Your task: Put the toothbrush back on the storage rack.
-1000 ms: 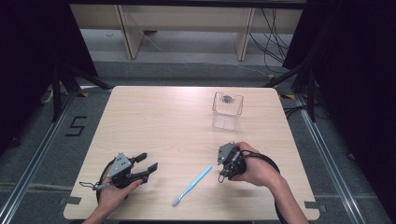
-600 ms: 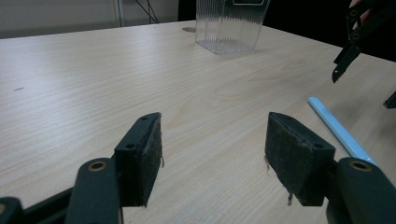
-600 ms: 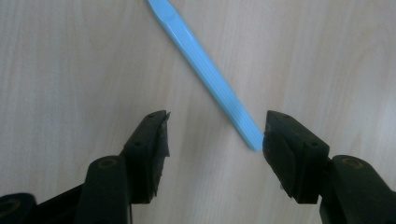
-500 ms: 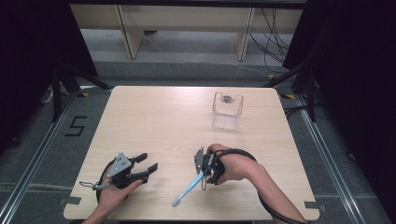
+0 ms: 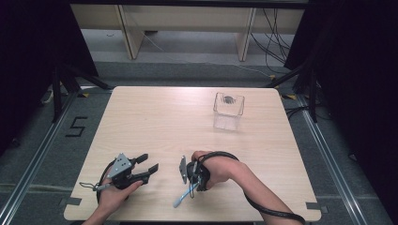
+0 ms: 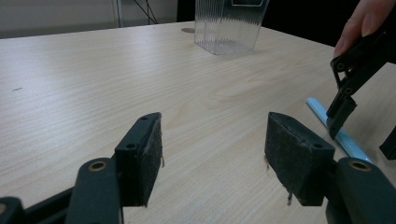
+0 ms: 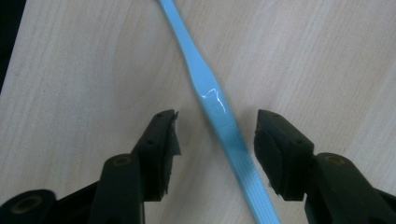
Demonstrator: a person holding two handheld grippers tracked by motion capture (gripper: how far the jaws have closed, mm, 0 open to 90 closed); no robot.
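Light-blue plastic toothbrush [image 5: 186,193] flat on the pale wooden surface [image 5: 155,122], near the front edge, well apart from the clear ribbed plastic cup [image 5: 228,111] at the far right; not lifted yet; grasp not made, so pick-up just starting, and the carry toward the cup, if that is the goal, all left to do.

Right claw [image 7: 215,135] pointing down over the toothbrush handle [image 7: 212,100], jaws astride it, one each side, gaps visible on both sides, pads not touching; medium-wide, jaws have just been closing in with the handle between them; handle running diagonally across the right gripper view, slightly off-centre toward the right jaw. In the high view right claw [image 5: 191,180] under a bent wrist, hand [image 5: 216,169] wrapped over the body, cable looping back along the forearm.

Left claw [image 6: 212,154] resting low near the front-left of the surface, roughly level, aimed across toward the cup [image 6: 229,25]; jaws wide apart, nothing between; seen in the high view at [image 5: 148,164]; idle, judged waiting.
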